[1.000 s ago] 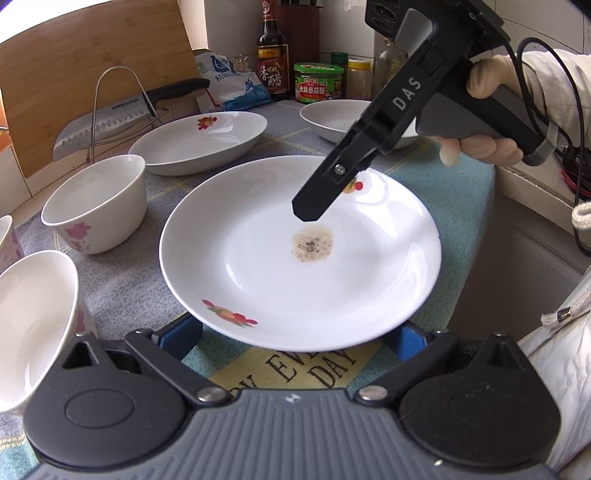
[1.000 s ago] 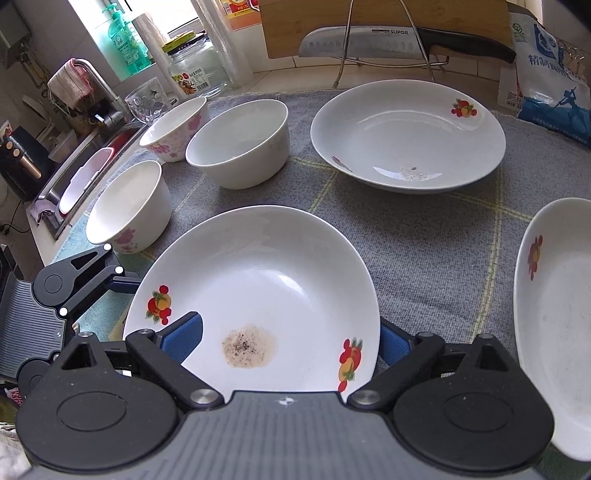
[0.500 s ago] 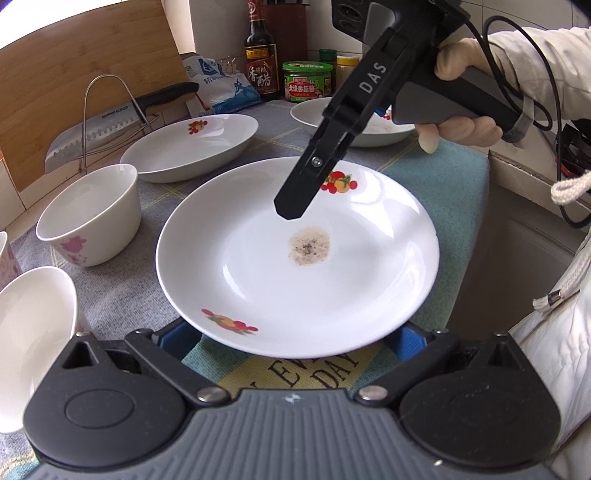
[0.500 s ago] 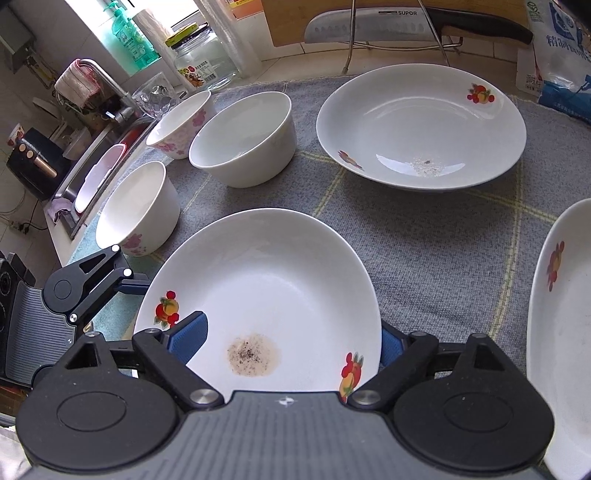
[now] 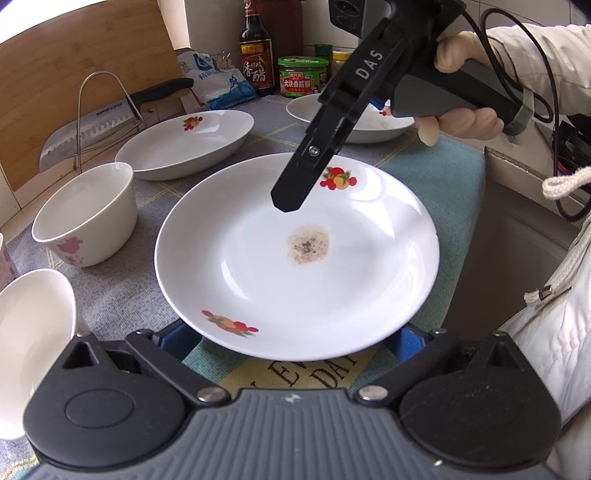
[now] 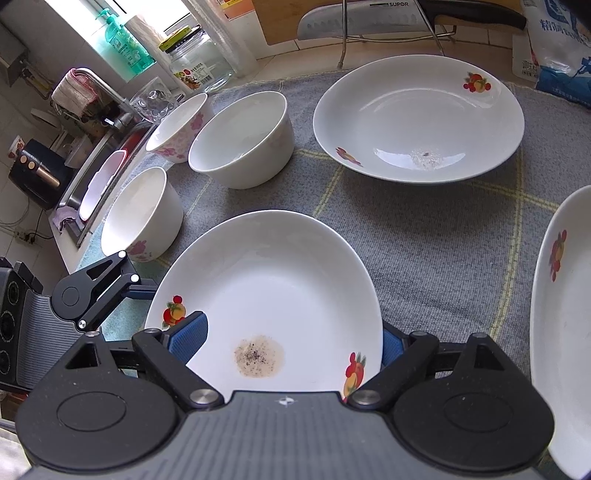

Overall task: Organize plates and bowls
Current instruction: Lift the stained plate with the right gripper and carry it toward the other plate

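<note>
A grey checked cloth (image 6: 424,236) covers the kitchen counter, with a teal mat (image 5: 454,166) at its near edge. At ten o'clock in the right wrist view a sink (image 6: 99,173) sits under a tap, with a glass jar (image 6: 199,62) beside it. A cleaver (image 6: 362,18) rests on a wire rack in front of a wooden board at twelve o'clock.

The dirty plate (image 5: 295,258) is white with fruit prints on its rim and a speckled brown stain near its middle. It sits at the counter's near edge, between both tools. The left gripper (image 5: 295,339) is spread wide, its blue pads either side of the plate's near rim. The right gripper (image 6: 291,339) is likewise spread around the plate, not pinching it.

A second plate (image 6: 417,118) lies at one o'clock, a third plate (image 6: 561,317) at three o'clock. Three bowls (image 6: 240,140) cluster at eleven o'clock.
</note>
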{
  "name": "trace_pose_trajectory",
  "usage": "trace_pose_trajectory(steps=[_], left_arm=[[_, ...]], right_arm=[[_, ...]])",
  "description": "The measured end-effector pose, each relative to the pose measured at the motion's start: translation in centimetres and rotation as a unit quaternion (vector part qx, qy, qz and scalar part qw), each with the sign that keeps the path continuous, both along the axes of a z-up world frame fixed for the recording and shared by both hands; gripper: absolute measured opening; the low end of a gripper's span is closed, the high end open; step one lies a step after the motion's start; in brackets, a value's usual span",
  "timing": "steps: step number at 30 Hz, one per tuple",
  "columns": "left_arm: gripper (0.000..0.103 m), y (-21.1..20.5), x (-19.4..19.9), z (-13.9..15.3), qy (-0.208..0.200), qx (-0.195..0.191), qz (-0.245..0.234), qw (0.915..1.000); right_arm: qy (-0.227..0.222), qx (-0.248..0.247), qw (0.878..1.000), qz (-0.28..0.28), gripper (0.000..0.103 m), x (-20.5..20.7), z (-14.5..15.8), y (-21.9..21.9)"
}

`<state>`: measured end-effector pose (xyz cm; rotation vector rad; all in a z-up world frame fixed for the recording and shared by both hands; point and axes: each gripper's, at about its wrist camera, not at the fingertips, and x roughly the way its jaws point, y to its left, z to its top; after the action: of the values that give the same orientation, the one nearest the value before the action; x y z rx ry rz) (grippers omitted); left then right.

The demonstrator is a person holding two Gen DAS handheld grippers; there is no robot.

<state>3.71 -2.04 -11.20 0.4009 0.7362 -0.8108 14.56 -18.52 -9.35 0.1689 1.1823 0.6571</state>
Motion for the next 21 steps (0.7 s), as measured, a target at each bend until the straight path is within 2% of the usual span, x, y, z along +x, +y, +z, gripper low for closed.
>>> trace_pose_trajectory(steps=[11, 21], left_arm=[[0.102, -0.6, 0.4, 1.9, 0.003, 0.002, -0.006, 1.0], [0.102, -3.8, 1.9, 3.9, -0.015, 0.0, -0.046, 0.9988]], right_arm=[[-0.021, 0.007, 1.0, -0.013, 0.095, -0.7, 1.7, -1.3], [-0.058, 0.001, 0.997, -0.057, 0.096, -1.9, 4.3, -5.3]])
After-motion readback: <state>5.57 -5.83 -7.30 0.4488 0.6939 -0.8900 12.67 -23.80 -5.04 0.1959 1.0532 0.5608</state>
